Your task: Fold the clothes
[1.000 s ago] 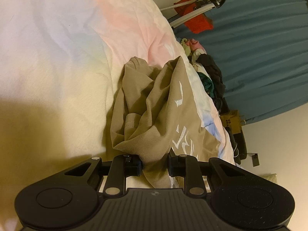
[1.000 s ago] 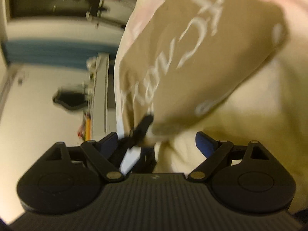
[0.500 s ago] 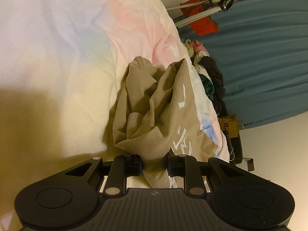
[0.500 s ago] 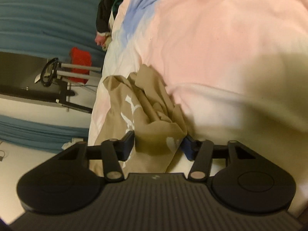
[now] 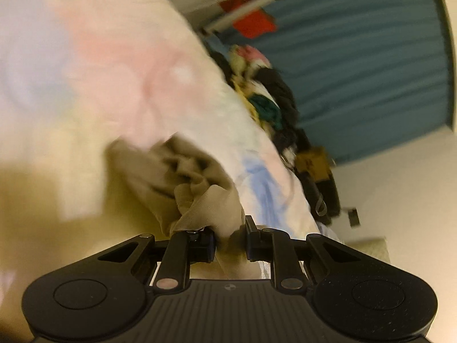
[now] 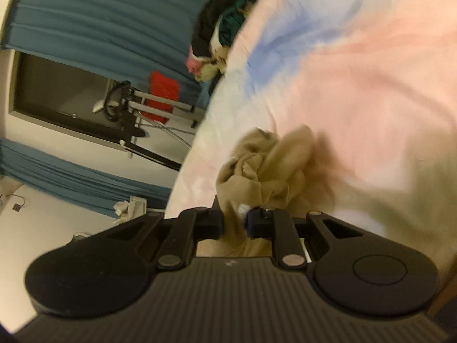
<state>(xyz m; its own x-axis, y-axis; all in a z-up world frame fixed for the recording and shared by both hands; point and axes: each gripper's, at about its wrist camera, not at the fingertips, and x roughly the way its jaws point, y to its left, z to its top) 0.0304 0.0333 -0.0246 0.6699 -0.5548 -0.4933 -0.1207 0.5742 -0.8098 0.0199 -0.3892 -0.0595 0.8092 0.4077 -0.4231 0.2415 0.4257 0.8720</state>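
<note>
A beige garment with white lettering (image 5: 182, 177) hangs bunched over the pastel bed sheet (image 5: 85, 71). In the left wrist view my left gripper (image 5: 230, 241) is shut on a fold of it, its jaws still closing a little, and the cloth rises crumpled from between the pads. The right wrist view shows the same beige garment (image 6: 265, 171) gathered in a lump, with my right gripper (image 6: 234, 225) closing on another fold that is pinched between its pads. Both views are blurred by motion. The rest of the garment trails down toward the sheet.
A heap of mixed dark and coloured clothes (image 5: 268, 100) lies at the bed's far edge, seen too in the right wrist view as the clothes heap (image 6: 225, 28). Behind stand blue curtains (image 5: 357, 57), a drying rack with a red cloth (image 6: 164, 97), and a brown box (image 5: 314, 163).
The right gripper went from wide open beside the garment to pinching a fold of it. Both grippers have lifted, pulling the beige garment up off the sheet into a bunch.
</note>
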